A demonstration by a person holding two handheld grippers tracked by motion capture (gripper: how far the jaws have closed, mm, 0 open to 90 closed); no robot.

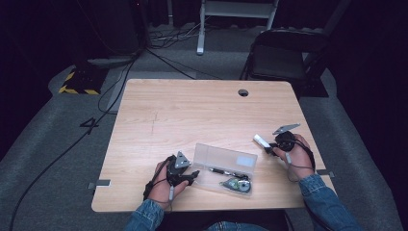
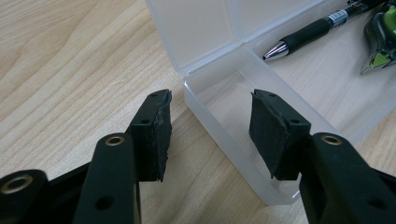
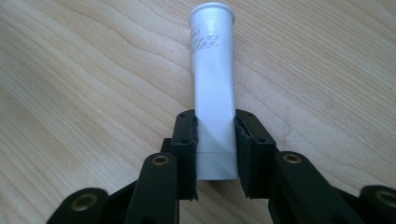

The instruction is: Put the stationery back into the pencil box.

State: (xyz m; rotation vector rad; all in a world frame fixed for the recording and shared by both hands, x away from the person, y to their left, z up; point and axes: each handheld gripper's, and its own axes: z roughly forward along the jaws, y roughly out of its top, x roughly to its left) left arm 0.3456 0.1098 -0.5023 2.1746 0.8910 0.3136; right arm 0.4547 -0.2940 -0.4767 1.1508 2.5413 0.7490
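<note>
- Right tool [image 3: 215, 154] clamped on a white tube [image 3: 213, 88], held just above the bench [image 1: 183, 115];
- Left tool [image 2: 210, 135] clamped on the near corner wall of the open clear case [image 2: 224, 135].

Dark room, grey carpet around my pale wooden surface [image 1: 159, 110].
Past its far edge I see a black folding chair [image 1: 281, 57], a white frame [image 1: 238, 14] and floor cables [image 1: 120, 82].

On the wooden table [image 1: 192, 115] we found the clear plastic case [image 1: 225, 169] near six o'clock, holding a black pen [image 1: 226, 172] and a green tape dispenser [image 1: 238, 184]; the white tube [image 1: 261, 141] lay at four o'clock.
</note>
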